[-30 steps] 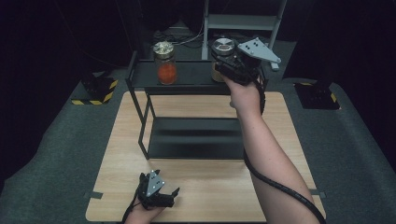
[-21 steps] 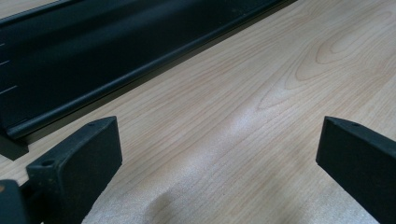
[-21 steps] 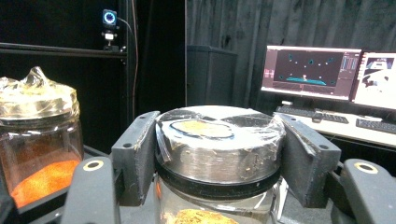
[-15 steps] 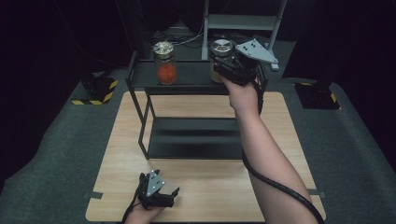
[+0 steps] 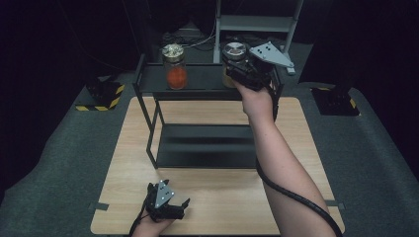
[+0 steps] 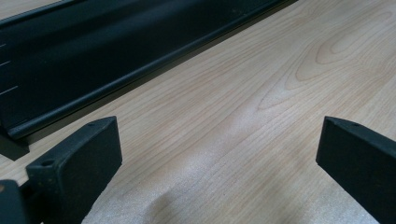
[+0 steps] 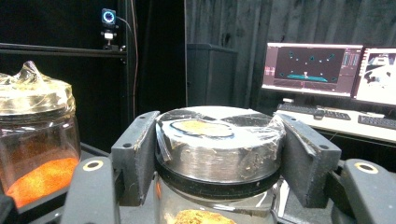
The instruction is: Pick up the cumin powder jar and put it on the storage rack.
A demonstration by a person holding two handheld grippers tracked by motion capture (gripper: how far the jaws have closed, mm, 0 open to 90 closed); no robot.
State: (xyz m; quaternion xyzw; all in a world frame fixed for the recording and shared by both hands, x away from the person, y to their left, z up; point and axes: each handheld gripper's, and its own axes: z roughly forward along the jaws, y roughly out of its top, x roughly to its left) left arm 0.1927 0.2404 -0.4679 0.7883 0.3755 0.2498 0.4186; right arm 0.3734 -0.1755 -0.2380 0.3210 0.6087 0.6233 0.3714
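right gripper (image 5: pixel 236 65): upper centre-right of high view, up at top shelf of black rack (image 5: pixel 197 89); jaws closed in on lid of jar, one pad each side, seen flush against lid in right gripper view
held jar: brown-powder jar (image 7: pixel 218 158) with metal lid under clear film, standing upright on top shelf at its right end; centre of right gripper view, dead between the jaws
key relation: jar straight ahead of claw and already inside it; long axis vertical, jaws level across lid; judged next move a straight lift or a twist of lid, cannot tell which
nearer hand: right, on the jar; left well apart at bottom of frame
other jar: orange-powder jar (image 5: pixel 175 66), upper centre-left of high view, same shelf, apart from held jar; left edge of right gripper view
left gripper (image 5: pixel 164 204): bottom centre-left of high view, low over wooden table (image 5: pixel 296 148), near front edge; jaws spread wide, nothing between them, bare wood in left gripper view, lower shelf edge of rack at upper left
writing: none readable on either jar; no labels or brands; monitors (image 7: pixel 312 70) at upper right of right gripper view, screen text too small to read
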